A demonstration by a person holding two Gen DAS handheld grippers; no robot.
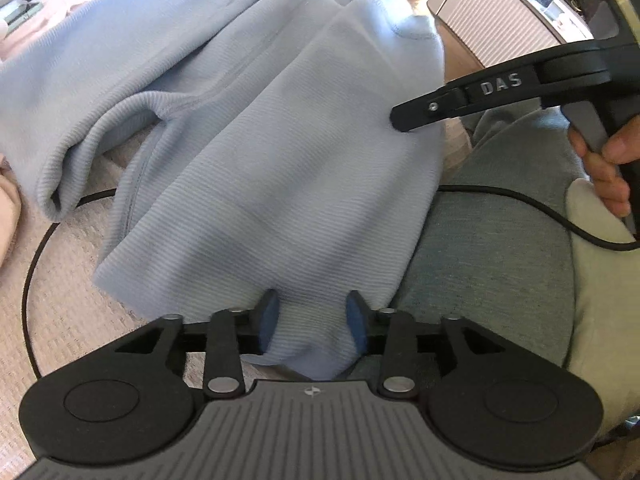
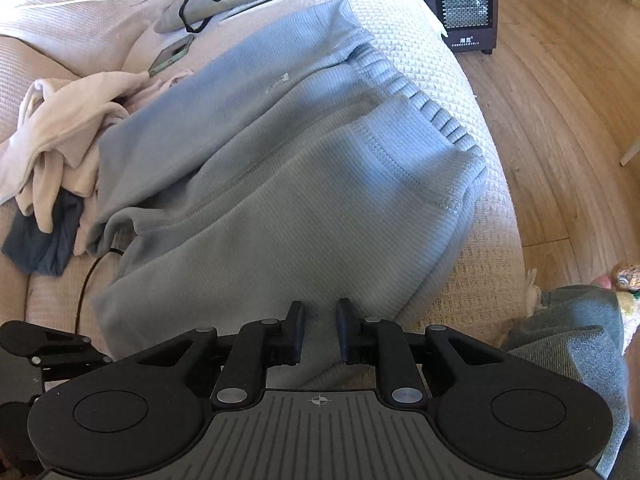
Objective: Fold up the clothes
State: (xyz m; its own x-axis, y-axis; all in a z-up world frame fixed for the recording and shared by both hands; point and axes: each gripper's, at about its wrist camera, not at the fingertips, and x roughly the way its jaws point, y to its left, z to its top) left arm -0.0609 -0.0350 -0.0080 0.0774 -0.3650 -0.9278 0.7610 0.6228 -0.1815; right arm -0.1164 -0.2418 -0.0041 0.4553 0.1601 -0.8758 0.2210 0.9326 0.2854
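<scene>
So there's a cream, waffle-textured sofa cover [image 2: 452, 92] with a pair of pale blue ribbed-knit sweatpants [image 2: 280, 184] spread over it, one leg folded up toward the gathered elastic waistband [image 2: 404, 92], and a crumpled cream garment [image 2: 68, 136] plus a dark navy one [image 2: 40, 240] bunched up just beside them. The left tool [image 1: 312, 320] has its blue pads parted with the pants hem lying loose between them, while the right tool [image 2: 320, 330] has its jaws narrowly apart over the near edge of the fabric, not pinching it as far as I can see.
</scene>
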